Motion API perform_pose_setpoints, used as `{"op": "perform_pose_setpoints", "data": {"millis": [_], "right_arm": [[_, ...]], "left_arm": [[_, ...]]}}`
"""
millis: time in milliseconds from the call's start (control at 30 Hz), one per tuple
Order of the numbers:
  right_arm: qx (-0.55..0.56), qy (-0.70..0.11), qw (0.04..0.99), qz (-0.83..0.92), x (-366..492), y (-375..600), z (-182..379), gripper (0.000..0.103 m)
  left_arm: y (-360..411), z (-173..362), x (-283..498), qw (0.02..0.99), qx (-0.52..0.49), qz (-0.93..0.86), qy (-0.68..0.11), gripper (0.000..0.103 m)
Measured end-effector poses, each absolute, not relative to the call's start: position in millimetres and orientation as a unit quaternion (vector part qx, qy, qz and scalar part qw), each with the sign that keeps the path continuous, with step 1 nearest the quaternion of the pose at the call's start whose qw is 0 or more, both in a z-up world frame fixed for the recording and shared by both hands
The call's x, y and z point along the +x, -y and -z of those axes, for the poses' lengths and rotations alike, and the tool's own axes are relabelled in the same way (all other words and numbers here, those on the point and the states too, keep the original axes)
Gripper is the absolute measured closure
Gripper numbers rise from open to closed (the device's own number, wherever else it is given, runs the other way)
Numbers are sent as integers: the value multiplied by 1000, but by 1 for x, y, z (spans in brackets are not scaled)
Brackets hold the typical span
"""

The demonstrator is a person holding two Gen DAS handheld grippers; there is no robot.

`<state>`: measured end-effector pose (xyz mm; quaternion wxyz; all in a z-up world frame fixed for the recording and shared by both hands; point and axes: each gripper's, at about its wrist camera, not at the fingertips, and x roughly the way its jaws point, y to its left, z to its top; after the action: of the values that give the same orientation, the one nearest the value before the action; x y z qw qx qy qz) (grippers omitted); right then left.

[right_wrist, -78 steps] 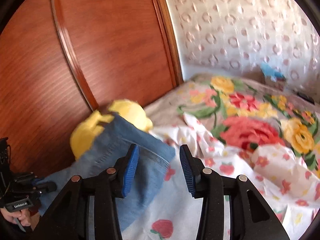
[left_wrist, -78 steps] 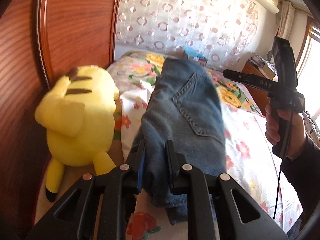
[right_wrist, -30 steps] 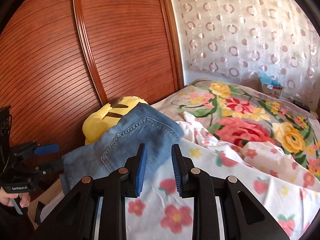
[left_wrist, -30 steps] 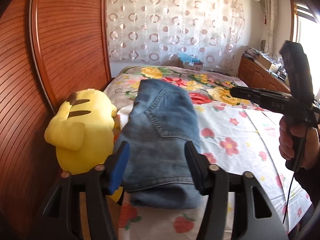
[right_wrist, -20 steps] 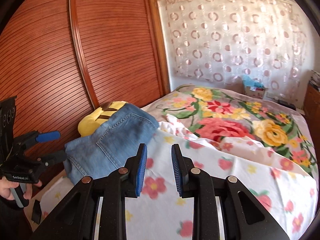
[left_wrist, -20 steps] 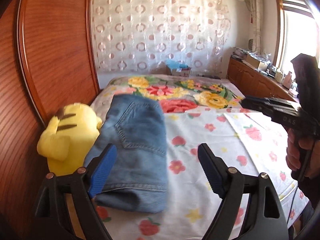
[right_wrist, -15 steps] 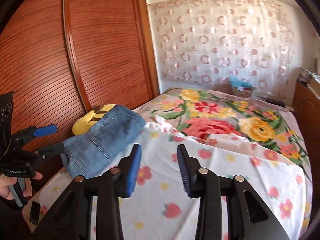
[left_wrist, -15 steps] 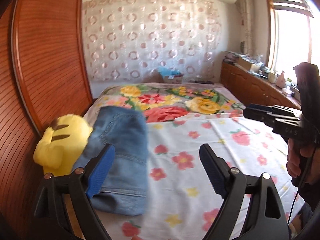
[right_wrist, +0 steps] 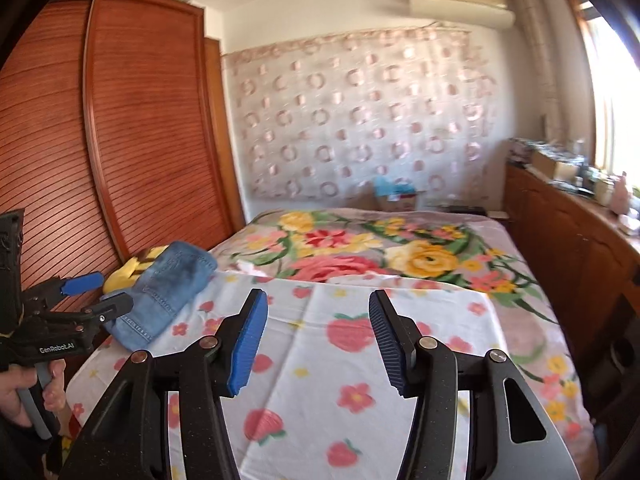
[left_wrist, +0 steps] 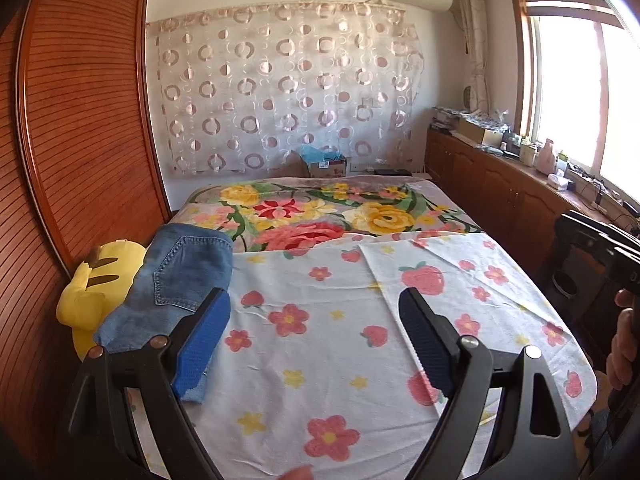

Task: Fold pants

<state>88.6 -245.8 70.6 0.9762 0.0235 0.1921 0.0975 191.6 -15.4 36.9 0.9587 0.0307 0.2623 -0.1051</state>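
The folded blue jeans (left_wrist: 176, 284) lie at the bed's left edge, leaning on a yellow plush toy (left_wrist: 96, 284); in the right wrist view the jeans (right_wrist: 168, 288) are at mid left. My left gripper (left_wrist: 316, 300) stands wide open and empty above the white flowered sheet (left_wrist: 340, 344), to the right of the jeans. It also shows in the right wrist view as the left gripper (right_wrist: 98, 294), held by a hand near the jeans. My right gripper (right_wrist: 318, 300) has its jaws opening with nothing between them, over the sheet (right_wrist: 320, 360).
A red-brown slatted wardrobe (left_wrist: 80, 128) runs along the left. A floral blanket (left_wrist: 320, 216) covers the far half of the bed. A low wooden cabinet (left_wrist: 500, 192) with clutter lines the right wall under the window. A small box (left_wrist: 324, 164) sits at the bed's head.
Both grippers have drawn back from the jeans and away across the bed, so the room looks farther. The left let go of the jeans and opened wide; the right's jaws widened.
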Motion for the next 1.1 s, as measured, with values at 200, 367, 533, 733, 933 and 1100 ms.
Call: {"op": "perform_pose_setpoints", "data": {"millis": [200, 367, 533, 733, 933, 1100], "right_arm": [[24, -178, 983, -48, 32, 252, -86, 48], [28, -168, 985, -26, 10, 242, -99, 48], [31, -170, 985, -27, 13, 219, -93, 48], [28, -170, 985, -25, 25, 218, -84, 48], [28, -172, 984, -25, 45, 220, -72, 48], [26, -175, 984, -25, 46, 221, -72, 48]], "left_arm": [[33, -44, 168, 962, 34, 120, -244, 16], [39, -53, 153, 964, 32, 126, -233, 16], [39, -58, 148, 966, 35, 122, -227, 16], [37, -60, 146, 966, 32, 119, -226, 16], [33, -60, 146, 967, 29, 119, -225, 16], [32, -60, 147, 966, 25, 118, -228, 16]]}}
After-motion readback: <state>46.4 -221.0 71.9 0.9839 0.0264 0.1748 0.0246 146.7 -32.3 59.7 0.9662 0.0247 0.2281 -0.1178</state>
